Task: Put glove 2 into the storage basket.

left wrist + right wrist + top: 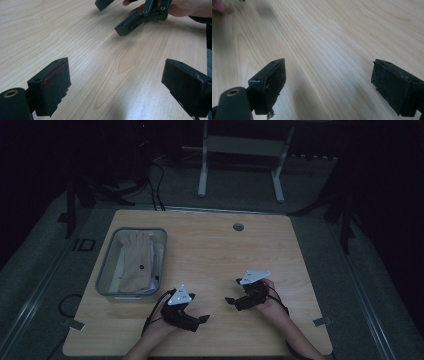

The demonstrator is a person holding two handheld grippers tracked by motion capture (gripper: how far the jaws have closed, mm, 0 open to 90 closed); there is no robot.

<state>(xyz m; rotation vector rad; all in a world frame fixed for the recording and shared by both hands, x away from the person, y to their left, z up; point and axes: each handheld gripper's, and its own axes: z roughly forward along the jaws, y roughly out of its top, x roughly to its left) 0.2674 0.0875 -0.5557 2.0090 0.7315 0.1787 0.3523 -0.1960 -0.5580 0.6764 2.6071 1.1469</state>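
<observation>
High view, bin: clear plastic bin [104, 270] at left side of wooden table [220, 245], just beyond left gripper [204, 319].
High view, contents: beige folded cloth [136, 261] lying lengthwise inside, small dark button or stud on it; white fabric or paper peeking at near end, kind not clear in dim light.
High view, grippers: both low over bare wood near front edge, well apart from cloth; right gripper [232, 292] pointing toward left one.
Handling, judged: cloth likely light, soft, limp, non-slippery, not fragile; liable to sag and unfold when lifted.
Hold point, judged: pinch on upper folded edge or a corner standing clear of bin wall; second pinch on opposite edge to keep it flat.
Left gripper view, tongs: jaws spread wide, nothing between, red smears on one pad [56, 82]; opposite gripper [118, 15] with hand [185, 8] ahead, also gaping.
Right gripper view, tongs: jaws spread wide, empty, worn pad [273, 82]; bare wood grain beneath.
</observation>
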